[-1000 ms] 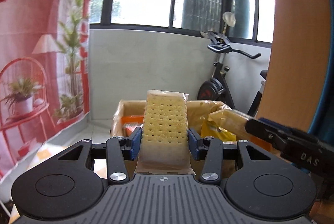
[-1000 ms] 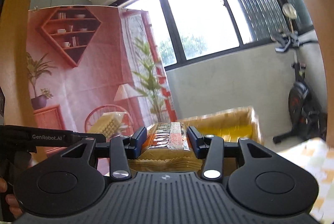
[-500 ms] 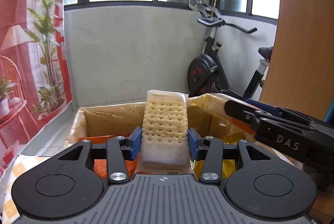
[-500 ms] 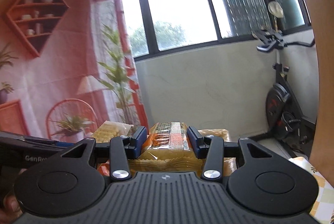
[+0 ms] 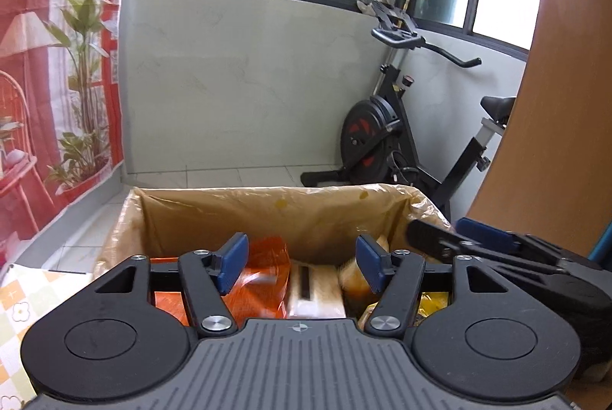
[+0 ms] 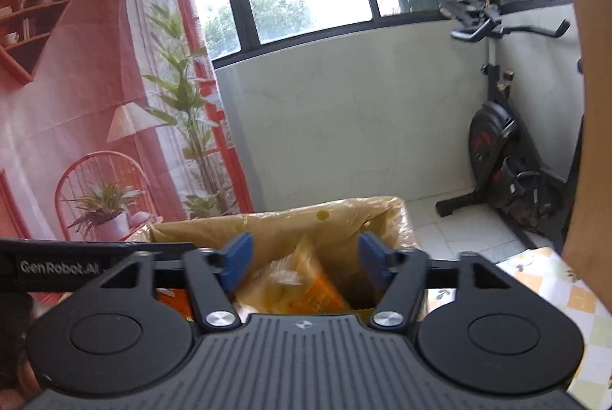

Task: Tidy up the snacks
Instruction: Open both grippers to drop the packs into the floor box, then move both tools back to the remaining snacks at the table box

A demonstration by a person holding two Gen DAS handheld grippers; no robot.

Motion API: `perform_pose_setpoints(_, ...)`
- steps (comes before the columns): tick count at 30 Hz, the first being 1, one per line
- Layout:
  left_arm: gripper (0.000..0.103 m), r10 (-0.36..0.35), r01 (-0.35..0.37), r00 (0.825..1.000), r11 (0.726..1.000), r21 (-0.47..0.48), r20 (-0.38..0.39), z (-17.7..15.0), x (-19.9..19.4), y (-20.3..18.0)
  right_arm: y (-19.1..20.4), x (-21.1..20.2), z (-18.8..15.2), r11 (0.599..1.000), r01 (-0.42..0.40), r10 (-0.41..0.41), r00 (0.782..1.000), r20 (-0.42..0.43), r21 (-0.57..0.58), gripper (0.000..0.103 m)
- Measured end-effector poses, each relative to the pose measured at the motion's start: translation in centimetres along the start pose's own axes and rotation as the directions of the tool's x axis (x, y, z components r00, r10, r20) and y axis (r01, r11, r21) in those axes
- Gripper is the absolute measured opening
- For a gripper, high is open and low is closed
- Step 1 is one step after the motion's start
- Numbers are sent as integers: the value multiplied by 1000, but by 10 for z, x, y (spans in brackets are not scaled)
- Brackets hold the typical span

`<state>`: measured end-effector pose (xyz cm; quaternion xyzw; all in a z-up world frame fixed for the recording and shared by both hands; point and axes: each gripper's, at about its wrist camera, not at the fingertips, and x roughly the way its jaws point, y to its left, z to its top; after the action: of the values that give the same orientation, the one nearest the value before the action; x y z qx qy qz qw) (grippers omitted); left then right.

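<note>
A cardboard box [image 5: 199, 215] lined with a tan plastic bag takes up the lower middle of both wrist views, and both grippers hang over its open top, so everything the task concerns lies straight ahead of and below the tools. The box's long side runs across the left wrist view, its far wall facing the cameras. The left gripper [image 5: 300, 262] has its jaws opening and nothing between them; its blue pads stand well apart above the contents. Directly beneath that gap lies a pale cracker pack [image 5: 313, 289], its long axis running away from the camera, roughly in line with the fingers, with a crinkled orange snack bag [image 5: 264, 276] just beside it on the left and a yellow packet [image 5: 432, 305] low on the right. The right gripper [image 6: 304, 259] is likewise opening and holds nothing; below it a yellow-orange wrapped packet [image 6: 302, 283] rests tilted in the box, one corner pointing up toward the far wall. Seen from the left wrist, the right gripper's fingers [image 5: 436, 234] reach in over the box's right rim, so the two tools sit close side by side. Each hand is nearer to the packet under it, and any next move probably starts by lifting clear of the rim without the grippers knocking together.
</note>
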<state>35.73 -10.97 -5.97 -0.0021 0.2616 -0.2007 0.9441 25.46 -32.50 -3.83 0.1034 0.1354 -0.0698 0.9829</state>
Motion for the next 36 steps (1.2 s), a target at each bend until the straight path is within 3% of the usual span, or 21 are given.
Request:
perform_pose_setpoints(20, 65, 75, -75, 992, 997, -7, 101, -44, -130, 19, 20, -102, -27, 999, -32, 32, 998, 47, -7, 71)
perform_pose_setpoints(32, 66, 126, -125, 990, 992, -31, 65, -94, -159, 47, 25, -135, -74, 996, -78, 79, 997, 22, -35, 71)
perform_pose_setpoints(36, 66, 139, -138, 990, 990, -28, 32, -116, -157, 53, 24, -140, -94, 995, -57, 57, 998, 9, -77, 71)
